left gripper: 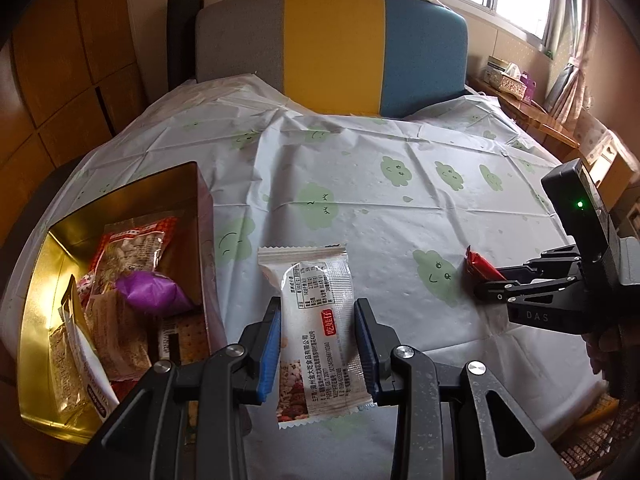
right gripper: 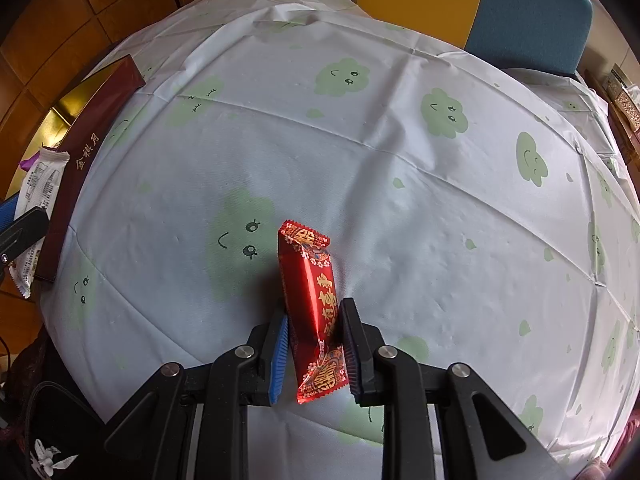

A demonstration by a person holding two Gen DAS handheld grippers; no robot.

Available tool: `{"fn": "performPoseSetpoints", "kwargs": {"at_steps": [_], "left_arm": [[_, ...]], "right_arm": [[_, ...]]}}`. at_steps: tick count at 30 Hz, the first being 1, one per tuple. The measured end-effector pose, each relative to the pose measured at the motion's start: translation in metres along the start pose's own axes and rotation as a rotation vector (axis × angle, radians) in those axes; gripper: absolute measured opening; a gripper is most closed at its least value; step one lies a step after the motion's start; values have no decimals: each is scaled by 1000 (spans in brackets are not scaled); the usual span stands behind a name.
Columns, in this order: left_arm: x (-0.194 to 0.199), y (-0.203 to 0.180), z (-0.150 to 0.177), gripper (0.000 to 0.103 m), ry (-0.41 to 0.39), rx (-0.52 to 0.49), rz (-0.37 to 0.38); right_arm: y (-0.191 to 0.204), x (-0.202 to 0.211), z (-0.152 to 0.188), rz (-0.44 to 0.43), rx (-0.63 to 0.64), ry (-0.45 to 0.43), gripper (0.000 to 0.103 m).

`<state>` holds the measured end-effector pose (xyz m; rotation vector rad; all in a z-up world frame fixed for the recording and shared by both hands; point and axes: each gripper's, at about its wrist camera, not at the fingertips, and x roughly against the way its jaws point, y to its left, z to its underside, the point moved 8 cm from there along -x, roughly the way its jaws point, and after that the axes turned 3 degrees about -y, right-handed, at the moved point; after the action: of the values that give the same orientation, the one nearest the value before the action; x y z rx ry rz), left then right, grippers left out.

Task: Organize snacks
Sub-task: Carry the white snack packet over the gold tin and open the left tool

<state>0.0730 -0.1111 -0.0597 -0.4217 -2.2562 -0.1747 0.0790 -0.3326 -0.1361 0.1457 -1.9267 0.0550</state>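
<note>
My left gripper [left gripper: 318,304] is shut on a white snack packet [left gripper: 312,280], its blue pads pressing both long edges; the packet hangs just right of the gold-lined box [left gripper: 40,312]. That box holds several snacks, among them a purple packet [left gripper: 148,292] and a red-edged bag [left gripper: 132,248]. My right gripper [right gripper: 313,306] is shut on a red foil candy bar [right gripper: 308,264], low over the tablecloth [right gripper: 400,160]. From the left wrist it shows at the right, the right gripper [left gripper: 490,282] with the red bar [left gripper: 478,262] sticking out. The box's maroon wall [right gripper: 92,152] stands far left.
A round table under a pale cloth with green clouds [left gripper: 400,140] fills both views. A chair with a grey, yellow and blue back [left gripper: 332,40] stands at the far side. A wooden side table with a tissue box [left gripper: 508,80] is at the right.
</note>
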Motion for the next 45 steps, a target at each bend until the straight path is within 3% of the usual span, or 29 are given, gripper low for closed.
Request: {"fn": "performPoseSetpoints", "kwargs": {"at_steps": [17,21,28,32,41,45], "left_arm": [[22,67,10,35,-17,112,-108],[26,105,13,35,-8,199,-126],[47,208,23,35,-24,461,-164],[48,243,31,35,-19,564,-162],[21,250,9,36,-7,589,-144],[3,249,1,42,10,575,-160]], "right_arm": [[10,1,3,34,41,-13,24],[11,0,4,39,45,-13,24],[12,1,4,45,53,-14,24],[12,1,4,49,59,-14,24],[13,1,4,52,62,-15,24],[12,2,4,51,61,-15,24]]}}
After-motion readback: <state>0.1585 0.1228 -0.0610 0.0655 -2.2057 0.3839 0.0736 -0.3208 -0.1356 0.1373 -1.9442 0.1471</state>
